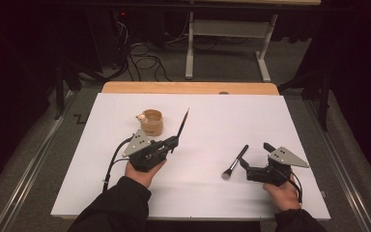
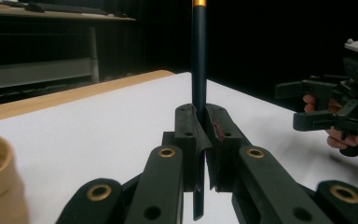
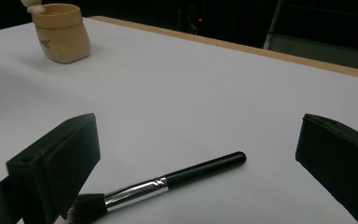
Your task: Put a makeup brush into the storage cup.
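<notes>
Beside the wooden cup (image 1: 152, 123), left tongs (image 1: 174, 143) pinching a dark brush (image 1: 182, 124), right tongs (image 1: 256, 157) spread near makeup brush (image 1: 235, 162).

Dark tools and pale wood on a plain white surface.

The surface (image 1: 232, 116) is plain white with a light wooden far edge. The cup (image 1: 152, 122) is tan, unpatterned wood, with a small cream piece at its rim. The left tool (image 1: 173, 143) is black with brass rivets and a grey plate; its thin brush (image 2: 198, 56) has a dark blue-black handle with an orange-gold band. The makeup brush (image 3: 168, 183) has a glossy black handle, silver ferrule and dark bristles. The right tool (image 1: 255, 157) is black. Sleeves are black.
</notes>
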